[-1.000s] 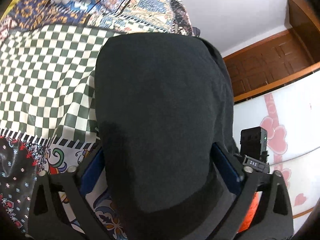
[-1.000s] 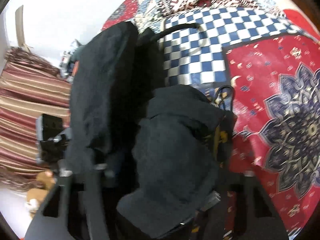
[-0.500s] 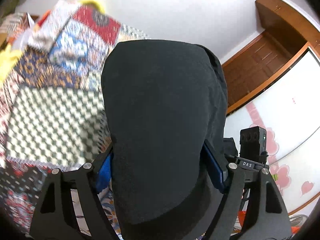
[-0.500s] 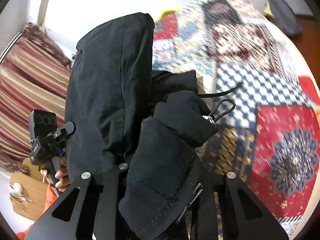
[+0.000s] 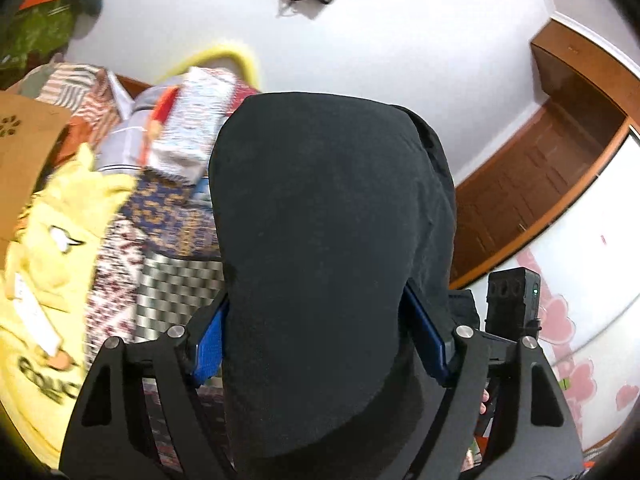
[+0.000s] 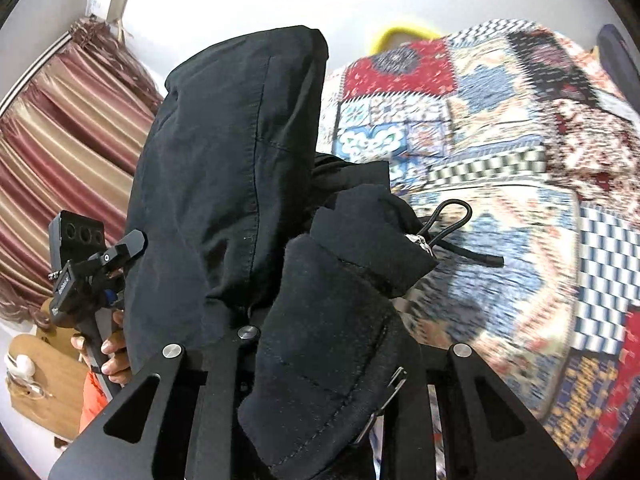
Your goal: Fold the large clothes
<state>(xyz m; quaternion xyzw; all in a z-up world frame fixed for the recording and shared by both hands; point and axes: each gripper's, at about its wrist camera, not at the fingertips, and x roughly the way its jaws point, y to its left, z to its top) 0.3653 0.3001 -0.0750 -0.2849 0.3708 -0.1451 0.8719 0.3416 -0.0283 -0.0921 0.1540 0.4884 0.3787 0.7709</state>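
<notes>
The black jacket (image 5: 320, 264) hides most of both views — lifted above the patchwork bedspread (image 6: 500, 160), gripped in the left gripper (image 5: 320, 336) and the right gripper (image 6: 320, 360); right fingertips buried, bedspread blurred.

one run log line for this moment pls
phase: lift | left gripper: shut on black jacket | right gripper: shut on black jacket | over: patchwork bedspread

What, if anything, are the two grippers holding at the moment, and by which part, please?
Both hold the black jacket: the left gripper clamps a thick bundled fold, the right gripper a padded fold by the drawcord.
</notes>
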